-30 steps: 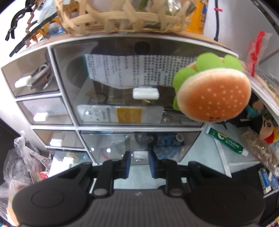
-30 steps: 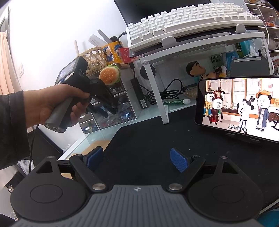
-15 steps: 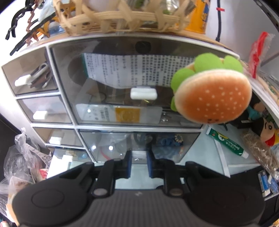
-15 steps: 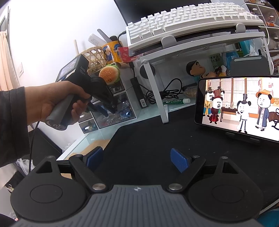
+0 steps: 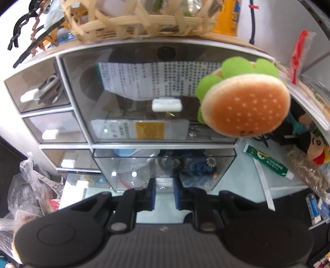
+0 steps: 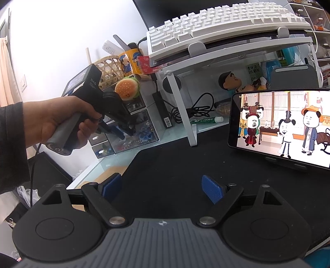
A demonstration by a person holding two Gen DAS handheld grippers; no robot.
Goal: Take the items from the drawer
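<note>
A clear-fronted drawer cabinet (image 5: 82,127) fills the left wrist view. My left gripper (image 5: 164,186) is shut on the small white handle (image 5: 164,182) of the lower wide drawer (image 5: 218,165), which holds blue trinkets and a pale round thing. In the right wrist view a hand holds that left gripper (image 6: 121,134) against the same cabinet (image 6: 142,132). My right gripper (image 6: 163,186) stands open over the black desk mat (image 6: 175,160), with nothing between its blue pads (image 6: 211,188).
A plush burger (image 5: 245,109) hangs in front of the upper wide drawer. A woven basket (image 5: 136,18) sits on the cabinet. A white riser with a keyboard (image 6: 222,24), a phone playing a cartoon (image 6: 282,127), a green tube (image 5: 268,162) and plastic bags (image 5: 26,189) surround it.
The left jaws narrowed onto the lower drawer's white handle and the left gripper edged slightly closer. The right gripper stayed still and open.
</note>
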